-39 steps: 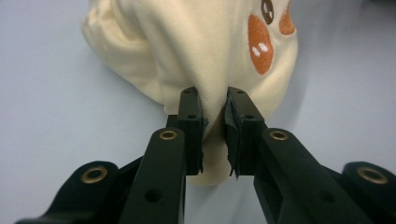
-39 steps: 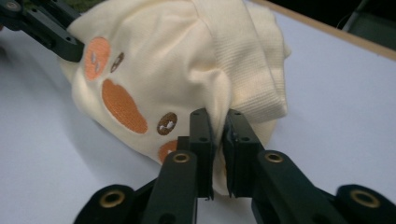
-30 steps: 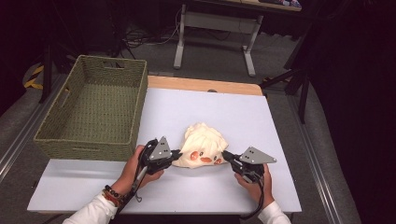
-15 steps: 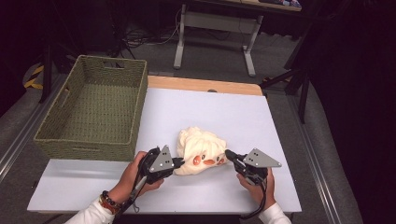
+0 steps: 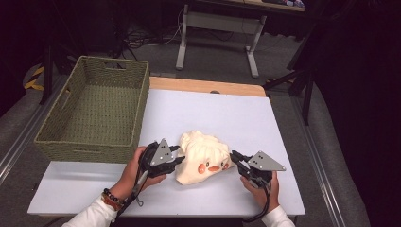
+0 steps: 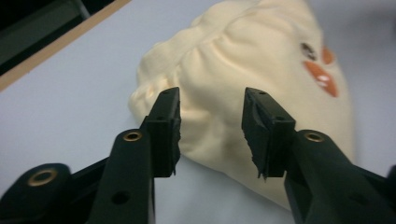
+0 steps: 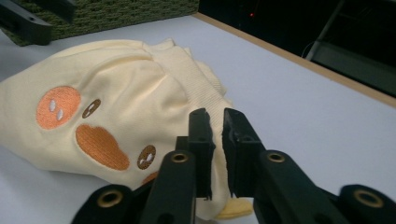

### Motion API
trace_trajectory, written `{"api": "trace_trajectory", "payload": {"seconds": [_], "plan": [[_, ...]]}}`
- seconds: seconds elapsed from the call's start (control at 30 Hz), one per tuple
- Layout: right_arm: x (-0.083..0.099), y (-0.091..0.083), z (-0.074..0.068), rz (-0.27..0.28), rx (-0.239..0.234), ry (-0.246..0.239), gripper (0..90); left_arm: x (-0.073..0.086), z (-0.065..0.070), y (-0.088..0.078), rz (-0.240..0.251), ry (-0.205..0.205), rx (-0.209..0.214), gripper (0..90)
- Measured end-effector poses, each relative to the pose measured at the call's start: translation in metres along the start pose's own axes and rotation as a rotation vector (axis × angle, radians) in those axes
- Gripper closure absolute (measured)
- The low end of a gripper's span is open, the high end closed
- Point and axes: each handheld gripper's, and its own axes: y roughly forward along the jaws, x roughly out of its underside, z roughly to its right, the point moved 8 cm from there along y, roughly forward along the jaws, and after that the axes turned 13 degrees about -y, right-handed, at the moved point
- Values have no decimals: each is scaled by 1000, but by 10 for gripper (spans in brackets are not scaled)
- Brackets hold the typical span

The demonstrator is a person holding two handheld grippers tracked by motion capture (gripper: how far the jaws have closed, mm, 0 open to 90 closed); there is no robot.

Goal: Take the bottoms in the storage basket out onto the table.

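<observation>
A dark room with metal stands surrounds a white table point(image 5: 236, 118) with a wooden far edge. No brand, label or writing is legible. A green woven basket point(image 5: 94, 113) occupies the table's left side. A cream fabric garment point(image 5: 203, 156), bunched into a soft mound, lies at the near centre of the table, between the 2 grippers. It carries ribbed gathered edges and an embroidered face: orange patches and 2 small brown eyes. The left gripper point(image 6: 212, 133), just beside the garment, has just been opening; its jaws stand spread with no fabric between them. The right gripper point(image 7: 217, 154) has also just been opening; a narrow gap shows between its jaws, free of cloth.
</observation>
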Motion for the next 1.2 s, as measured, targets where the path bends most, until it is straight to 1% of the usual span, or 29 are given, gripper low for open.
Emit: {"api": "trace_trajectory", "payload": {"seconds": [0.03, 0.07, 0.1, 0.13, 0.17, 0.2, 0.23, 0.27, 0.3, 0.33, 0.37, 0.4, 0.43, 0.47, 0.5, 0.53, 0.57, 0.67, 0.7, 0.73, 0.77, 0.8, 0.87, 0.9, 0.97, 1.0, 1.13, 1.17, 1.2], "plan": [[2, 0, 0, -1, 4, 5, 737, 0, -2, 4, 0, -16, 3, 523], [3, 1, 0, -5, 2, 15, 701, 1, -6, 8, -3, -27, -7, 491], [5, 1, -1, -6, -16, 25, 662, 2, -9, 12, -7, -37, -16, 474], [6, 2, -3, -10, -36, 27, 629, 2, -9, 12, -7, -37, -16, 459], [8, 2, -5, -16, -35, 18, 583, 4, -14, 19, -22, -68, -6, 433], [10, 3, -6, -30, -32, 14, 534, 6, -17, 23, -31, -89, -6, 415], [12, 5, -8, -42, -53, 21, 488, 7, -19, 27, -46, -102, -7, 407], [13, 7, -11, -54, -72, 25, 448, 9, -20, 32, -63, -112, 3, 387], [15, 10, -12, -67, -69, 24, 411, 11, -21, 36, -76, -125, 13, 370], [15, 10, -12, -67, -69, 24, 411, 11, -21, 36, -76, -125, 13, 369], [20, 15, -13, -103, -72, 24, 364, 13, -23, 42, -89, -152, 26, 360], [22, 17, -13, -120, -74, 24, 355, 14, -24, 45, -98, -178, 43, 352], [22, 17, -13, -120, -74, 24, 355, 14, -24, 45, -98, -178, 43, 351], [29, 22, -14, -142, -86, 35, 392, 16, -24, 49, -126, -213, 66, 352], [31, 24, -14, -150, -99, 41, 409, 17, -24, 50, -132, -222, 73, 363], [31, 24, -15, -154, -107, 46, 461, 19, -23, 52, -143, -230, 92, 392], [32, 24, -16, -154, -120, 45, 542, 20, -22, 53, -149, -230, 103, 437], [30, 24, -19, -158, -122, 13, 709, 20, -21, 53, -164, -232, 120, 507], [29, 23, -19, -158, -117, 4, 755, 20, -21, 53, -160, -235, 119, 542], [28, 22, -18, -152, -112, -3, 780, 19, -21, 52, -155, -225, 116, 583], [27, 21, -18, -146, -110, -6, 792, 19, -19, 50, -149, -207, 118, 660], [26, 20, -17, -137, -108, -8, 801, 18, -18, 49, -148, -191, 111, 747], [23, 17, -16, -123, -97, -16, 806, 17, -17, 48, -146, -168, 90, 824], [21, 16, -15, -116, -92, -19, 807, 17, -17, 47, -144, -154, 79, 835], [18, 13, -14, -97, -76, -24, 811, 16, -17, 45, -135, -141, 59, 849], [17, 12, -13, -88, -70, -25, 812, 15, -17, 42, -123, -134, 50, 852], [7, 3, -7, -44, -17, -35, 815, 7, -12, 26, -78, -104, 26, 857], [5, 0, -4, -34, 1, -31, 815, 4, -10, 21, -65, -84, 10, 857], [5, 0, -4, -34, 1, -31, 815, 4, -10, 21, -65, -84, 10, 857]]}}
